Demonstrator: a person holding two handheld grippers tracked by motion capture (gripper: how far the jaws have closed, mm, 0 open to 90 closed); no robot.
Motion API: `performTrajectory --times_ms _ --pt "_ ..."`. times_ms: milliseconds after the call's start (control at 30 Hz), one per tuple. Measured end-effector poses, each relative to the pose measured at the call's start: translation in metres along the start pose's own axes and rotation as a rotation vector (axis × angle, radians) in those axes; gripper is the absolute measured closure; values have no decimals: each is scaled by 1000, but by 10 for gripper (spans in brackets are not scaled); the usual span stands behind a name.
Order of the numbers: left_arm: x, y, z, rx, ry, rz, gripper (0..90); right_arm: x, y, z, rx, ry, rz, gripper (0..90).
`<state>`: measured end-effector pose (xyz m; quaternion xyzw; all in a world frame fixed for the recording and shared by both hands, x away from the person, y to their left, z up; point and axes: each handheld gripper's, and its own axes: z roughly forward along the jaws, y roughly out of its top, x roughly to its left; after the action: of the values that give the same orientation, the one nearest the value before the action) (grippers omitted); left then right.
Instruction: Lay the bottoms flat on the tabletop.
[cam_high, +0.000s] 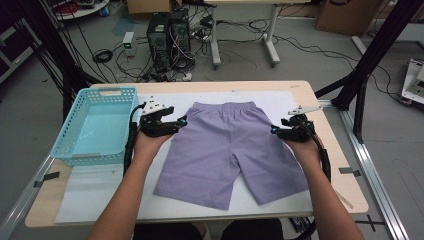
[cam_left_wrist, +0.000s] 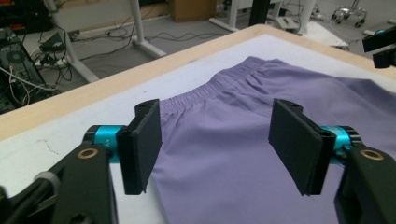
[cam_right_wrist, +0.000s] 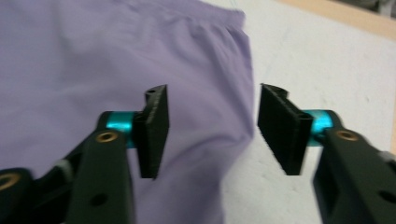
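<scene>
- On the table (cam_high: 305, 92), purple shorts (cam_high: 227, 150) lie flat, waistband away from the person, beside a blue basket (cam_high: 95, 125).
- Left hand-held gripper (cam_high: 172, 125) and right hand-held gripper (cam_high: 280, 131) stand with jaws apart over opposite side hems, clamping nothing.
- Soft, light, limp cloth: likely best pinched at the edges near the waistband.

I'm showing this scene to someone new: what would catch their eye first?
The purple shorts lie spread flat mid-table on a white sheet, waistband toward the far edge. A hand-held black tool flanks each side of them: the left tool and the right tool, both open over the fabric's side edges. A light blue basket sits at the table's left.
</scene>
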<state>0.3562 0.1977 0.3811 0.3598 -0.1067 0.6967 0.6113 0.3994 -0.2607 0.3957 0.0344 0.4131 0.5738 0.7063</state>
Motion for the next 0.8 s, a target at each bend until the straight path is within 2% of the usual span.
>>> performTrajectory --times_ms 67,167,367,500,567,733,800 --pt "-1 0 -7 -7 -10 -3 329 5 0 -10 -32 26 -7 382" --pt "-1 -1 -13 5 -28 -4 298 7 0 -22 -87 33 -12 352" --pt "-1 -1 -17 13 -65 -4 270 3 1 -32 -140 35 -9 241" --pt "-3 -3 -16 37 -87 11 254 1 3 -37 -185 43 -16 213" --pt "-5 -4 -16 55 -97 23 248 1 4 -39 -190 45 -17 201" --pt "-8 -3 -18 52 -119 33 232 0 5 -40 -196 58 -23 186" --pt "-10 -3 -19 68 -128 39 223 0 6 -41 -198 57 -21 186"
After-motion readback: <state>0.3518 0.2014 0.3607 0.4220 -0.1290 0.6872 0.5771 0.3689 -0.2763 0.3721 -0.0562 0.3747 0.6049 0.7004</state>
